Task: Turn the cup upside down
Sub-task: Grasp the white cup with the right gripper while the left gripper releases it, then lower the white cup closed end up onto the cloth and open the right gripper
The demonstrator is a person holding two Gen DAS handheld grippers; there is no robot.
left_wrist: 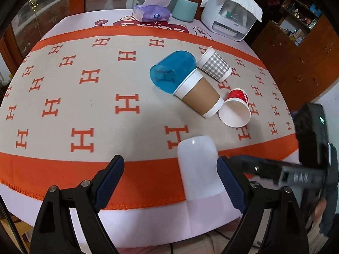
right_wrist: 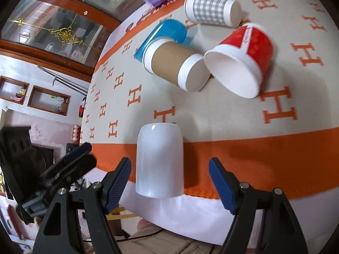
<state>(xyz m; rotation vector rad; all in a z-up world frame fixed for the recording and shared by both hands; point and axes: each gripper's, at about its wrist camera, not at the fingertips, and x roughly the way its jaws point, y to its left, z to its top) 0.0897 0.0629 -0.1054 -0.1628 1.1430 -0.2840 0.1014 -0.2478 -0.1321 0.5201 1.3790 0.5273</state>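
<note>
With both jaws spread and empty, I hold my left gripper (left_wrist: 171, 180) and right gripper (right_wrist: 169, 182) around the inverted white cup (right_wrist: 159, 160), apparently just released.

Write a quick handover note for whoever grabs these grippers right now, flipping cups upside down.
Left hand-held gripper: open, empty, at the near table edge with the white cup between its fingers, untouched.
Right hand-held gripper: open, empty, straddling the same cup without contact.
Done: the white cup stands upside down on the orange border of the cloth.
Left: four cups lie on their sides in a cluster further in: blue cup, brown-sleeved cup, grey checked cup, red cup. The brown-sleeved one looks to touch the blue and the red.
</note>
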